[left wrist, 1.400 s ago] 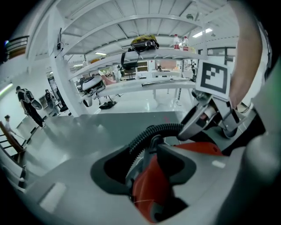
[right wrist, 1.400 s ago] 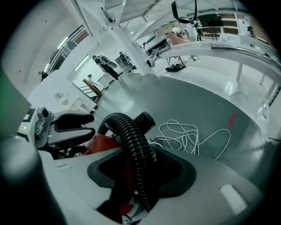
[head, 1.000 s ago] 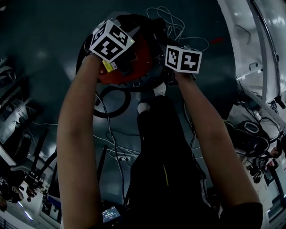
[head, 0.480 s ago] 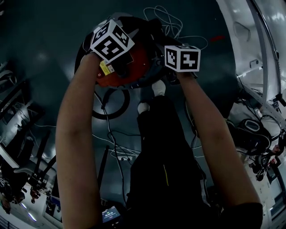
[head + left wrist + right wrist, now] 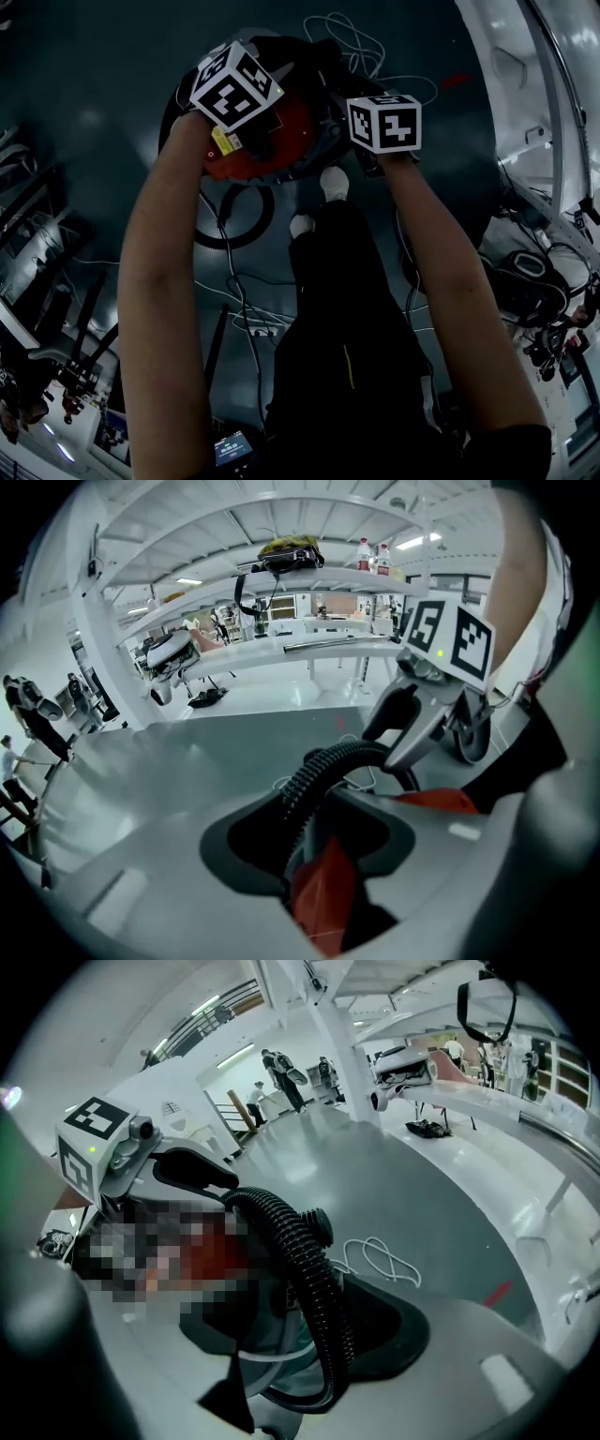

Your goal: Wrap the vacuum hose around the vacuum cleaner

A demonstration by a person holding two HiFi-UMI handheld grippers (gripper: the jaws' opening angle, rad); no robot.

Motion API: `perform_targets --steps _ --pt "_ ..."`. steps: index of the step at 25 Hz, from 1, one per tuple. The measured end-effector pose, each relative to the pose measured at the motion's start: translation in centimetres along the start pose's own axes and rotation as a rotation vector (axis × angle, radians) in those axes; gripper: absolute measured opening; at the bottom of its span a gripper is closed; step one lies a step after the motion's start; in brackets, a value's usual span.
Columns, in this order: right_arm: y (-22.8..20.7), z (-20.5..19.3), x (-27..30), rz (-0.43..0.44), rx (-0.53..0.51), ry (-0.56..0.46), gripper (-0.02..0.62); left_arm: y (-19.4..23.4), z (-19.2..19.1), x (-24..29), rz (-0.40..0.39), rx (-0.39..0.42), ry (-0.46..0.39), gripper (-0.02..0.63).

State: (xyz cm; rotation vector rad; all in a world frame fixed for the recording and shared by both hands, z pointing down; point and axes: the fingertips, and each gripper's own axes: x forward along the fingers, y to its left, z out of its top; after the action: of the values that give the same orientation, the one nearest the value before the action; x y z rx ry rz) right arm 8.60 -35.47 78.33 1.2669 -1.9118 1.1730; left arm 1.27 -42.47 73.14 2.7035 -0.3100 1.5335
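The red vacuum cleaner [image 5: 281, 141] stands on the dark floor under both of my grippers. Its black ribbed hose [image 5: 314, 780] runs up between the left gripper's [image 5: 305, 841] jaws, which are shut on it just above the red body [image 5: 323, 892]. In the right gripper view the hose [image 5: 300, 1251] also lies between the right gripper's [image 5: 305, 1335] jaws. Those jaws have just been opening and stand open, with a gap to the left of the hose. Another stretch of hose [image 5: 230, 216] loops on the floor in front of the cleaner. From the head view only the marker cubes [image 5: 234, 84] [image 5: 384, 122] show.
A white cable [image 5: 347, 37] lies coiled on the floor beyond the cleaner. Thin cables [image 5: 244, 309] trail toward me, past the person's shoes [image 5: 333, 183]. White frames and benches [image 5: 534, 94] line the right side and dark equipment [image 5: 37, 244] the left. People [image 5: 281, 1072] stand far off.
The right gripper's marker cube has rolled slightly. Both hands stay in place over the vacuum cleaner.
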Motion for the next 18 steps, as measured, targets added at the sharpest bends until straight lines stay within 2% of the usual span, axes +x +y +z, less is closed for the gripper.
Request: perform_targets --steps 6,15,18 --pt "0.5 1.0 -0.7 0.000 -0.002 -0.034 0.268 0.1 -0.9 -1.3 0.025 -0.051 -0.007 0.164" --pt "4.4 4.8 -1.3 0.027 -0.162 -0.095 0.262 0.5 -3.6 -4.0 0.079 -0.137 -0.009 0.164" --pt "5.7 5.8 -1.4 0.045 -0.187 -0.100 0.251 0.5 -4.4 -5.2 0.104 -0.163 -0.014 0.164"
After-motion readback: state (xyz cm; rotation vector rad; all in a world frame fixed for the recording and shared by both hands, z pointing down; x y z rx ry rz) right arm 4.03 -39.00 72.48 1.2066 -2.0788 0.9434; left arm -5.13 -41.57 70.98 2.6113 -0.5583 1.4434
